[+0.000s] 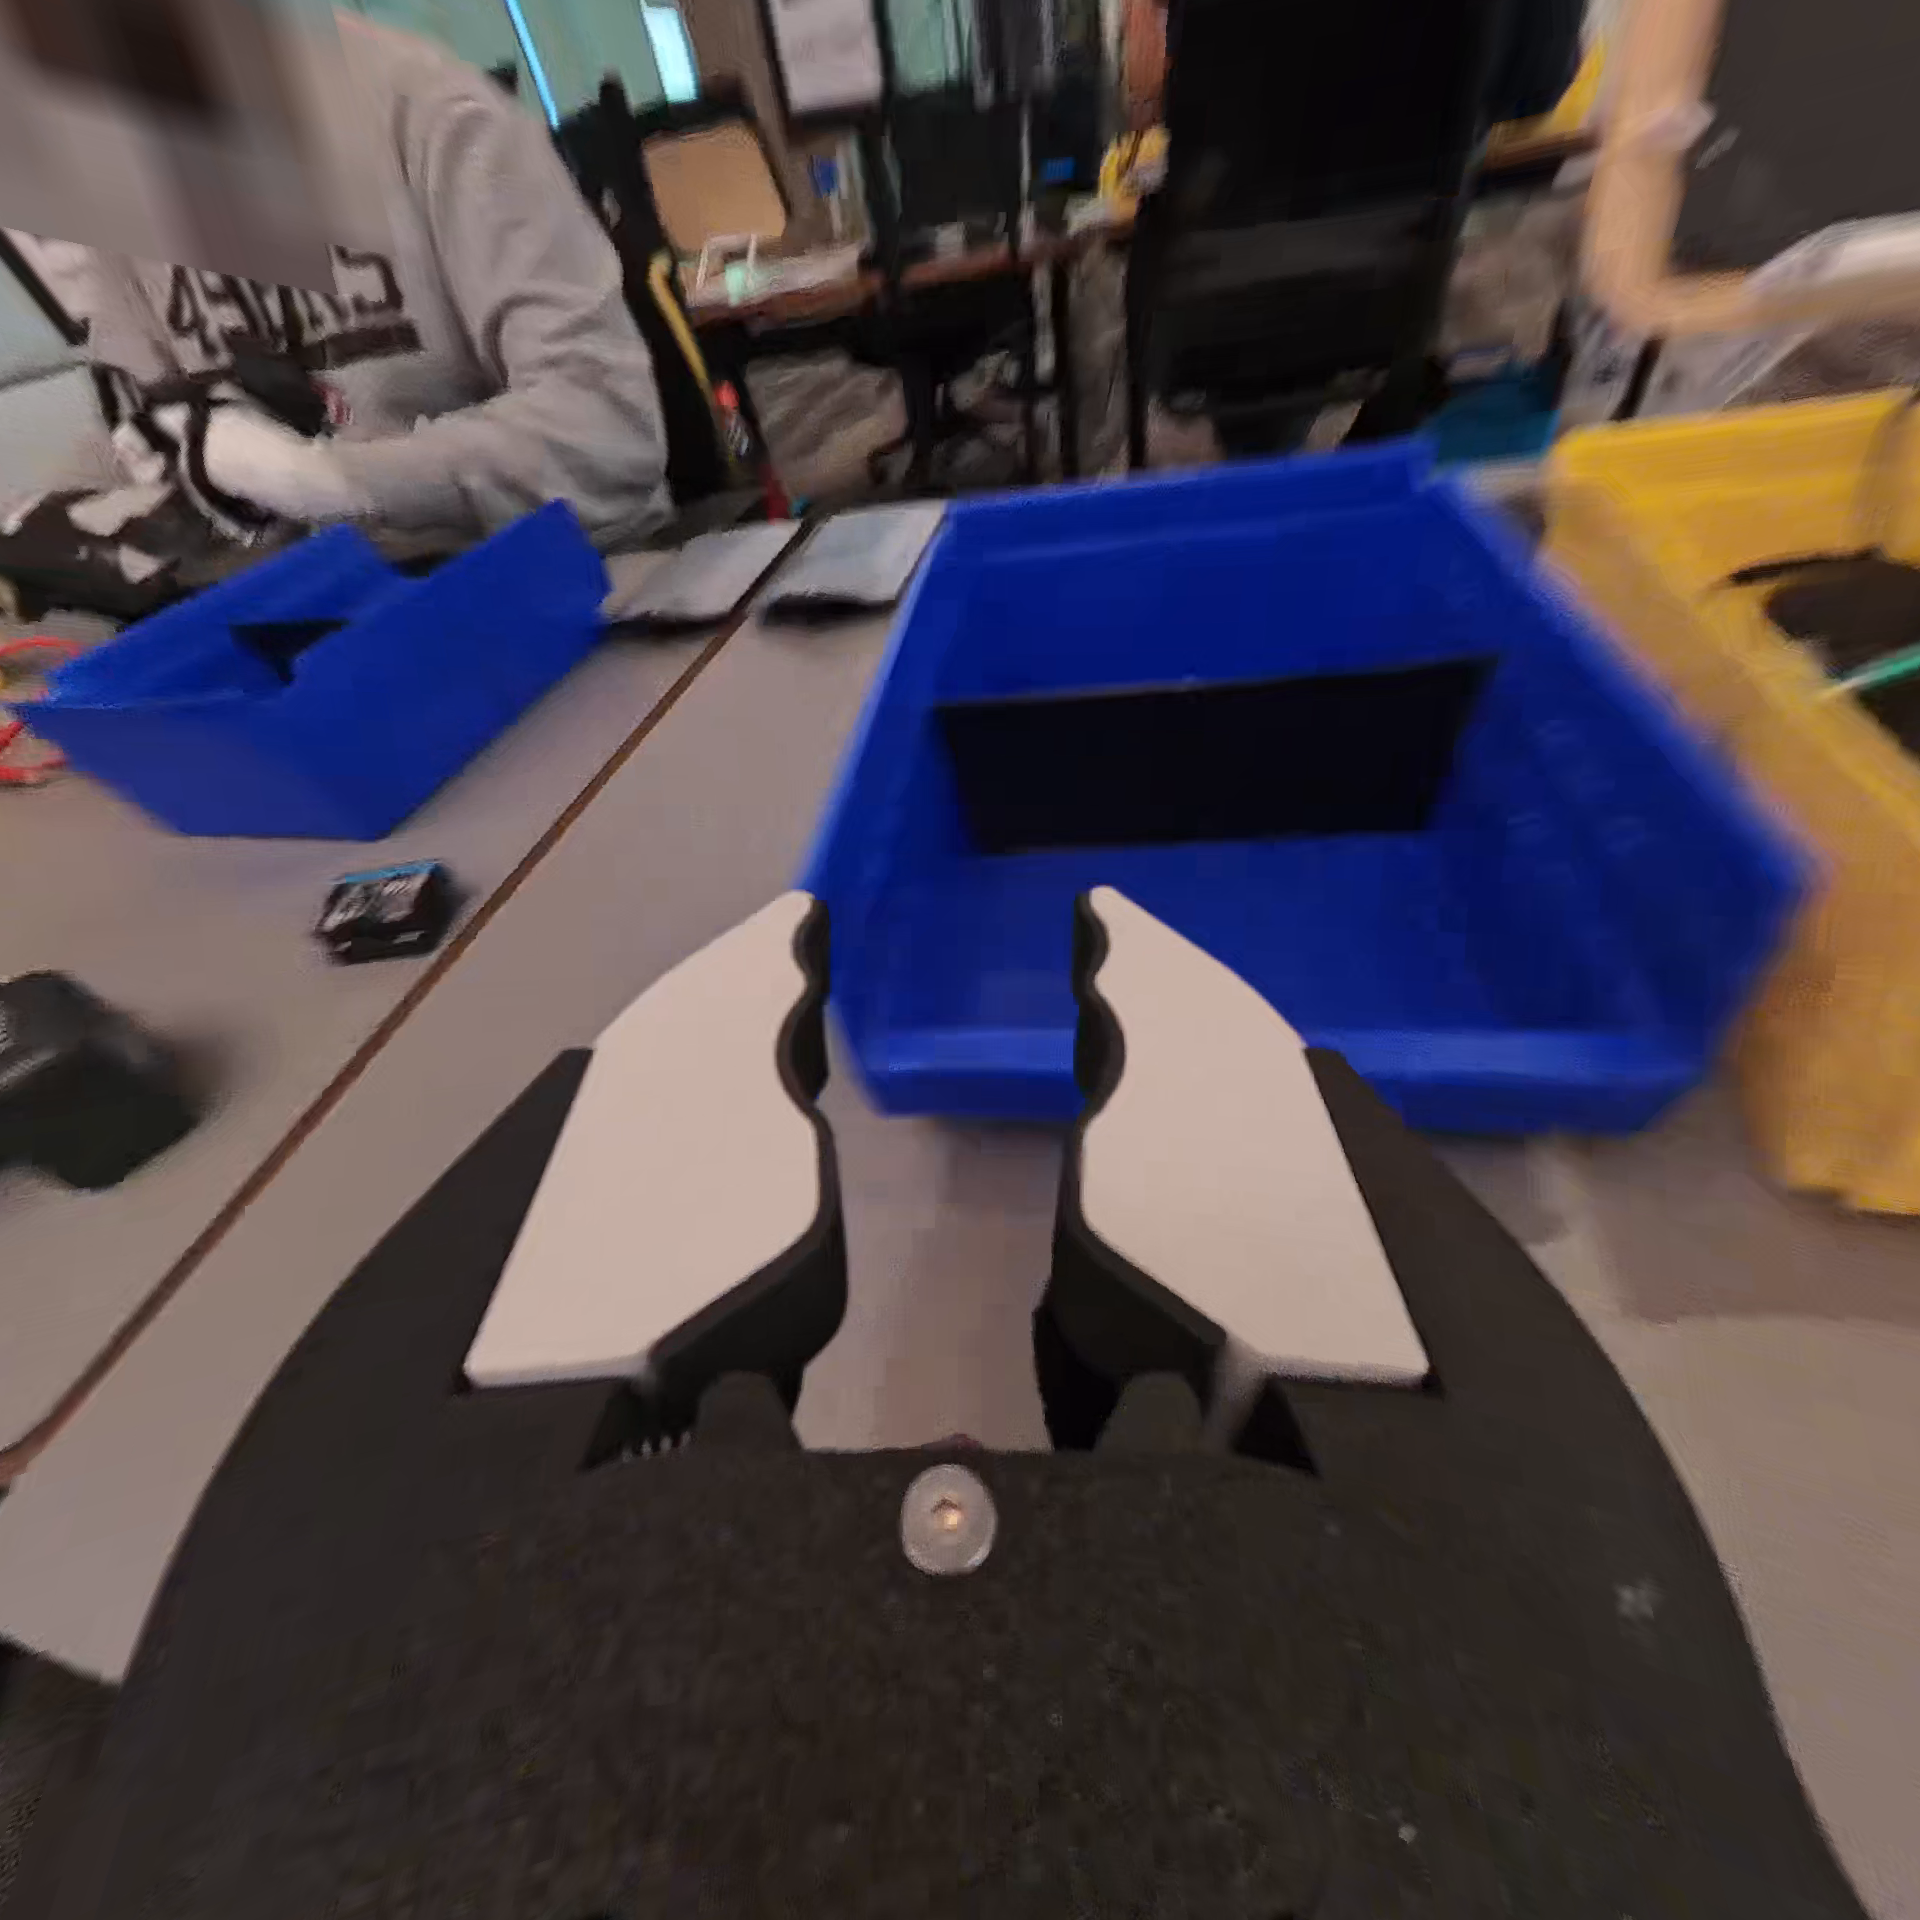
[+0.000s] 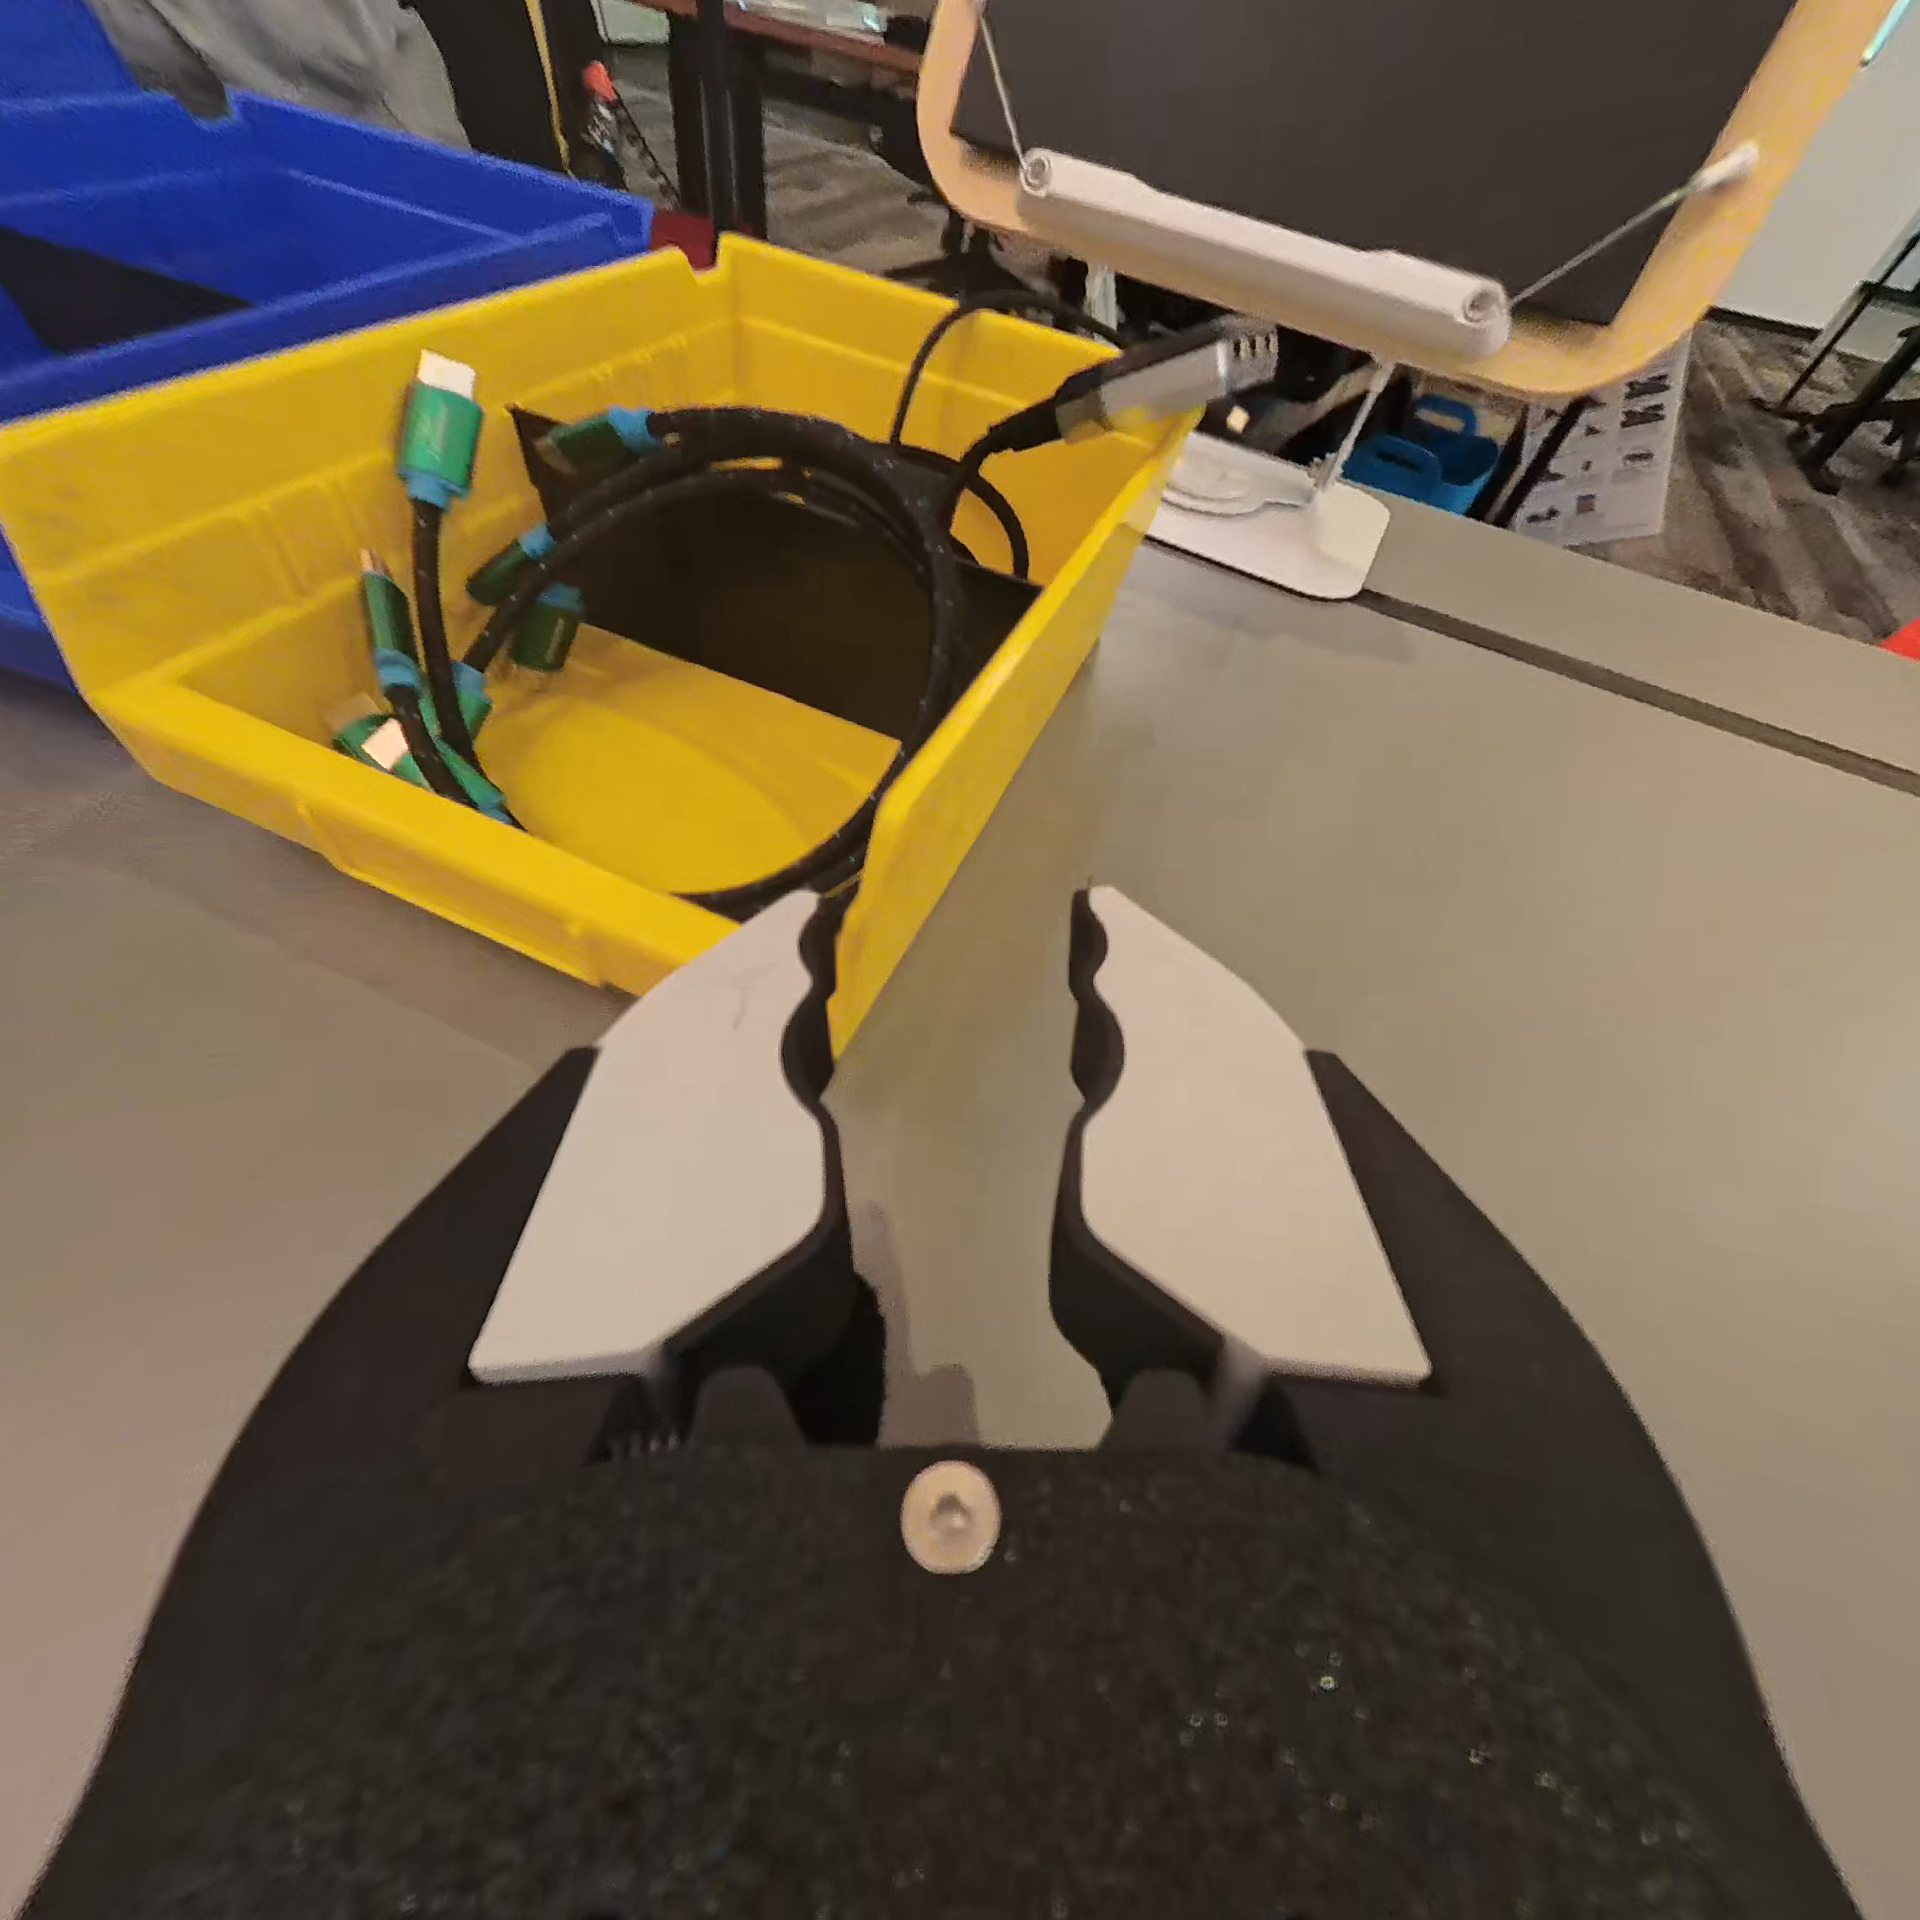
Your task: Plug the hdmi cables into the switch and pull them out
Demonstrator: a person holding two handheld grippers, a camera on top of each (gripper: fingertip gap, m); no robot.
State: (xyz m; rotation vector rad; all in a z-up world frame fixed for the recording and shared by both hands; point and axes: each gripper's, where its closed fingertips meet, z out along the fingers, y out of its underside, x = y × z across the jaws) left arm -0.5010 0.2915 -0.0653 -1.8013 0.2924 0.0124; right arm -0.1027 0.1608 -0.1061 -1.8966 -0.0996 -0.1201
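Note:
My left gripper (image 1: 951, 914) is open and empty, held above the grey table just in front of a blue bin (image 1: 1507, 935). My right gripper (image 2: 951, 914) is open and empty, just right of the near corner of a yellow bin (image 2: 468, 852). The yellow bin holds several black braided HDMI cables with green plugs (image 2: 442, 436); one cable with a grey plug (image 2: 1153, 379) hangs over its far rim. A small black box (image 1: 387, 909) lies on the neighbouring table at left in the left wrist view; I cannot tell whether it is the switch.
A second blue bin (image 1: 312, 717) sits at left on the neighbouring table, where a person in a grey sweatshirt (image 1: 499, 312) sits. A black object (image 1: 73, 1081) lies at the left edge. A desk lamp with a white base (image 2: 1299, 530) stands behind the yellow bin. Spacing between my two grippers at the tips: around 40 cm. The black object (image 1: 73, 1081) sits 35 cm or so from the ends of my left fingers.

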